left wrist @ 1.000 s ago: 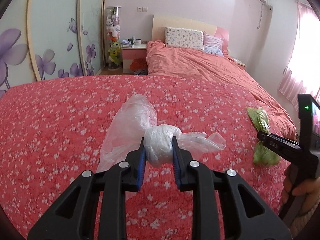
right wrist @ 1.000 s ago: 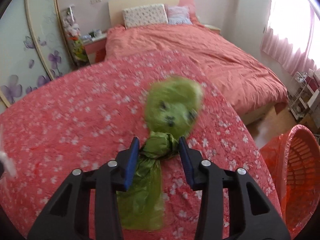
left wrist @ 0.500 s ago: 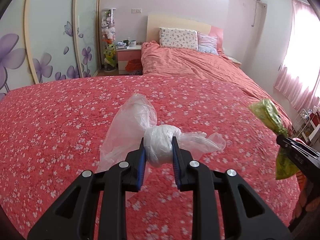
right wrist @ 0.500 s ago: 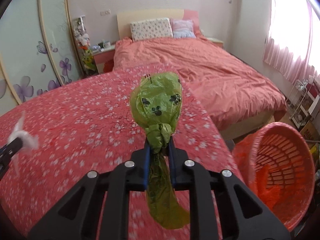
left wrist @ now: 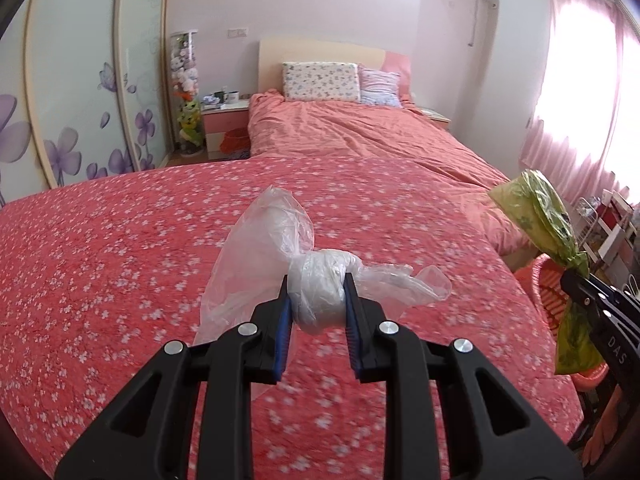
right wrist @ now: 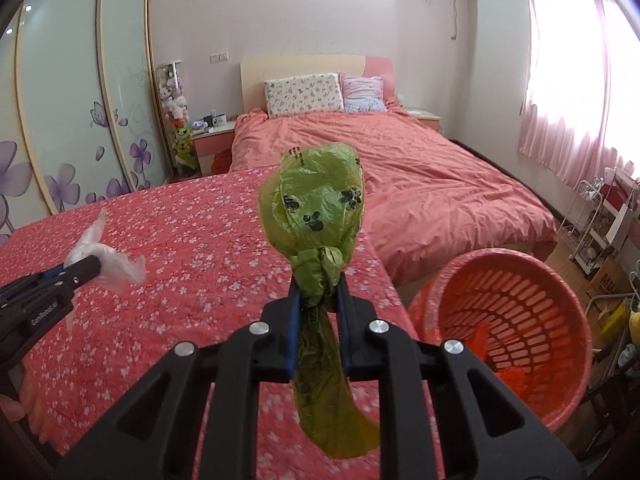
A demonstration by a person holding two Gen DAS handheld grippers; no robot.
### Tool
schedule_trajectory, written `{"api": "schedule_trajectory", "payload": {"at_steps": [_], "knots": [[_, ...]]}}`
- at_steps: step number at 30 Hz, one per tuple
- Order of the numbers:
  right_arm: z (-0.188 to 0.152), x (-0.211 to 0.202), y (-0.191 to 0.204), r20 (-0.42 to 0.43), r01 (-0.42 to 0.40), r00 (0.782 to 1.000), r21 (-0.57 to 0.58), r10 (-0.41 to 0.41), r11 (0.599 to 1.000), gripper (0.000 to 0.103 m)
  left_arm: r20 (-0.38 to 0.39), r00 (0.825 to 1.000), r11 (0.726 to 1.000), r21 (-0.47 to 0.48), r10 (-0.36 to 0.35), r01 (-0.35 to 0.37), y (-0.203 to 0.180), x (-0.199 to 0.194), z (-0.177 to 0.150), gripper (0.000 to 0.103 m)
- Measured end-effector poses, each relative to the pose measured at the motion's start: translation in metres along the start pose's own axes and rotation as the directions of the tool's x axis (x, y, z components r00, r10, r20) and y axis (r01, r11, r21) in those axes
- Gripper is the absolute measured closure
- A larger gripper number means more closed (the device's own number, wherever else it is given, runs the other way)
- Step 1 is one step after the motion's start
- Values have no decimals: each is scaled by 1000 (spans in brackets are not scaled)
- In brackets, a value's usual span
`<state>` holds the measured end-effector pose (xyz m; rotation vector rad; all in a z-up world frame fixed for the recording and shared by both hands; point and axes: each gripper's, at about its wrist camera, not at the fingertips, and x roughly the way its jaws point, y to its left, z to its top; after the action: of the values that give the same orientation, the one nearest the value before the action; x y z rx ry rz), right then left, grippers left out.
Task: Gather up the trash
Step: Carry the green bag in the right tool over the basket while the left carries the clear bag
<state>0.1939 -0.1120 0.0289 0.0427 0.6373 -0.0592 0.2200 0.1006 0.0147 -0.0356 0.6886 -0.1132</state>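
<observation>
Left gripper [left wrist: 316, 306]: clamped on clear bag [left wrist: 280, 256], above the bed [left wrist: 120, 260].
Right gripper [right wrist: 318, 306]: clamped on green bag [right wrist: 314, 216], apparently short of the basket [right wrist: 516, 280] at the bed's right edge.

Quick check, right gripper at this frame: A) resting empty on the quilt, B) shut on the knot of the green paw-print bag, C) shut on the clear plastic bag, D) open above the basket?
B: the right gripper pinches the knot of the green bag, held up in the air beside the orange basket; the clear bag is in the left gripper.
</observation>
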Motion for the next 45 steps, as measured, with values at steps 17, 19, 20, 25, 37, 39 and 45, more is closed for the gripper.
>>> {"api": "schedule_trajectory", "payload": {"at_steps": [17,19,20,25,37,39,45], "knots": [[-14,-23,-58,20,46,999,77,-48,996,86,2,998,991,111,-69,69,-72,-7,-10,79],[-16,-25,-67,21,51,998,91,-53,995,86,5,997,989,125,-75,73,-80,-7,-13,79],[-17,-27,-73,21,53,998,99,-56,994,86,6,997,988,133,-78,77,-85,-6,-13,79],[-22,-32,-92,30,66,997,135,-71,989,86,14,996,982,171,-87,83,-109,-6,-20,79],[-41,-46,-163,45,83,994,269,-99,960,86,-11,978,956,210,-207,205,-175,-3,-29,79],[-44,-49,-176,49,92,993,289,-111,953,86,-16,970,947,214,-243,241,-187,-4,-30,79],[-52,-55,-206,58,106,989,337,-133,935,85,-25,943,917,226,-331,327,-217,-6,-32,79]]}}
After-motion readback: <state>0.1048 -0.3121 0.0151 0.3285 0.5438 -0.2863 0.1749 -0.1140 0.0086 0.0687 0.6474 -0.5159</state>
